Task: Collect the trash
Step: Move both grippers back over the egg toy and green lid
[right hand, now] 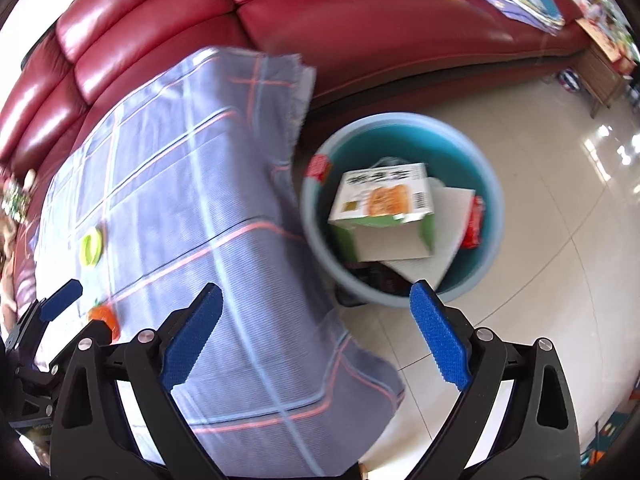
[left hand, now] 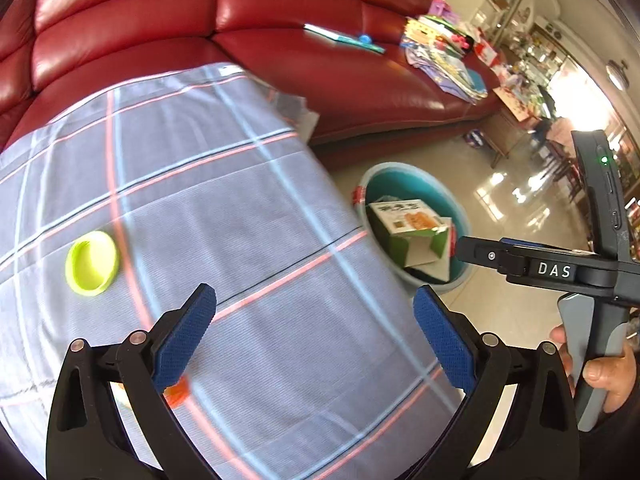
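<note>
While both tools hang over the checked cloth (left hand: 240,208) that covers the bench, the left hand-held gripper (left hand: 316,332) has its 2 blue pads wide apart with nothing between them, and the right hand-held gripper (right hand: 316,332) is also spread wide and empty.

All places below are given from the teal bucket (right hand: 492,200), which stands on the tiled floor (right hand: 540,280) just beside the hanging edge of the cloth. Inside the bucket lie a green and white carton (right hand: 384,208), a white sheet and a red wrapper. Well away from the bucket, on the far part of the cloth, lies a lime-green lid (left hand: 93,262). Nearer the person, also well apart from the bucket, is a small orange piece (right hand: 105,316), partly hidden in the left view.

I judge the lid to be light, stiff plastic and somewhat slippery. It lies flat, so the best hold is probably across its raised rim. The orange piece is too blurred to judge.

The cloth edge beside the bucket hangs loose and could catch a finger. Open floor lies on the side of the bucket away from the bench; the red sofa (left hand: 280,60) closes the side behind it.
</note>
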### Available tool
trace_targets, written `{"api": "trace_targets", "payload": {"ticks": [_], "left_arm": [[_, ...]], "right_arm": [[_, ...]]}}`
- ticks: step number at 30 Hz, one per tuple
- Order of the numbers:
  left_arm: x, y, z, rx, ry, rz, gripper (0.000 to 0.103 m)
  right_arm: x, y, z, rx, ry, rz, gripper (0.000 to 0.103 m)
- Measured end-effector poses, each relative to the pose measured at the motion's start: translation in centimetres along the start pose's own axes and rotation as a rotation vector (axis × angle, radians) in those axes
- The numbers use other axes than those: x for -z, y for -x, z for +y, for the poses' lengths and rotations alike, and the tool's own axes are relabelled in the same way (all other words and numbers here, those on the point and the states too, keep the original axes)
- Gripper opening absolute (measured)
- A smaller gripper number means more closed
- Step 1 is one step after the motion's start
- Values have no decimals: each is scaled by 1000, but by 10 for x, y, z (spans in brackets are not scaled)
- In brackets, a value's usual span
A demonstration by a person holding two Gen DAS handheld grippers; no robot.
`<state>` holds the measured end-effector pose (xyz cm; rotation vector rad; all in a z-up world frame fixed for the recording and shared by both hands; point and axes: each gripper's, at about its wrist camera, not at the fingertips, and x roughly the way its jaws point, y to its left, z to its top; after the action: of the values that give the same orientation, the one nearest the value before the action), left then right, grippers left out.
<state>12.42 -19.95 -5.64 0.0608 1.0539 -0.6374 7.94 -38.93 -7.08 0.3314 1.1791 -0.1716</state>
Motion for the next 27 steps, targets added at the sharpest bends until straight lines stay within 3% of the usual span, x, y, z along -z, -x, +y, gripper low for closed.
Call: {"api": "trace_targets", "payload": {"ticks": [9, 16, 19, 26, 27], "left_arm": [[53, 38, 98, -106, 123, -2, 99], [87, 61, 160, -140, 209, -8, 99], [97, 69, 181, -160, 229, -12, 99], [116, 81, 229, -189, 307, -5, 99], [116, 82, 233, -193, 315, -8, 99]], "right_arm": [[21, -20, 111, -87, 259, 40, 91], [41, -37, 190, -75, 488, 85, 91], [45, -46, 214, -120, 523, 144, 91], [65, -62, 257, -81, 714, 154, 90], [66, -65, 261, -76, 731, 155, 84]]}}
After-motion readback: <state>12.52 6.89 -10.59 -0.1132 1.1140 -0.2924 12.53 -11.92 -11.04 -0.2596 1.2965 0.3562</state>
